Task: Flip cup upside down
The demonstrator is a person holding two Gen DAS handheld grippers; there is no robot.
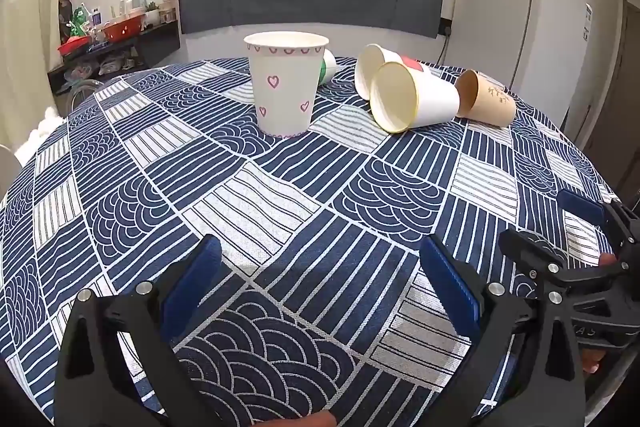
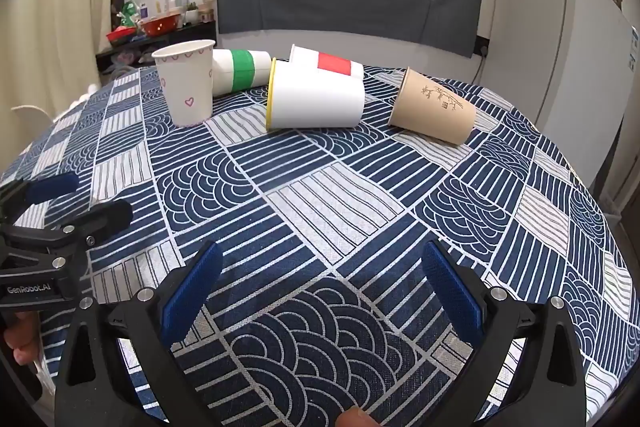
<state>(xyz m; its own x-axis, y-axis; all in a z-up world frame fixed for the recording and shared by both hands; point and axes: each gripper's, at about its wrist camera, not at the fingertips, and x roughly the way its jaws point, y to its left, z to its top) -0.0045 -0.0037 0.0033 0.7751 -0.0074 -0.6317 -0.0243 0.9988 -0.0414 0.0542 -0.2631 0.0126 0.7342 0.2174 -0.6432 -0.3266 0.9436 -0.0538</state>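
Note:
A white paper cup with pink hearts [image 1: 283, 86] stands upright, mouth up, at the far side of the table; it also shows in the right wrist view [image 2: 187, 83]. My left gripper [image 1: 320, 283] is open and empty, low over the near tablecloth, well short of the cup. My right gripper [image 2: 320, 285] is open and empty too, beside the left one. Each gripper shows in the other's view: the right gripper [image 1: 576, 227] at the right edge, the left gripper [image 2: 72, 199] at the left edge.
Several cups lie on their sides behind and right of the heart cup: a green-banded one [image 2: 240, 71], a red-banded one [image 2: 328, 63], a white yellow-rimmed one [image 2: 316, 97] and a brown one [image 2: 434, 107]. A blue patterned tablecloth [image 1: 320, 195] covers the round table. A fridge [image 2: 560, 59] stands at the right.

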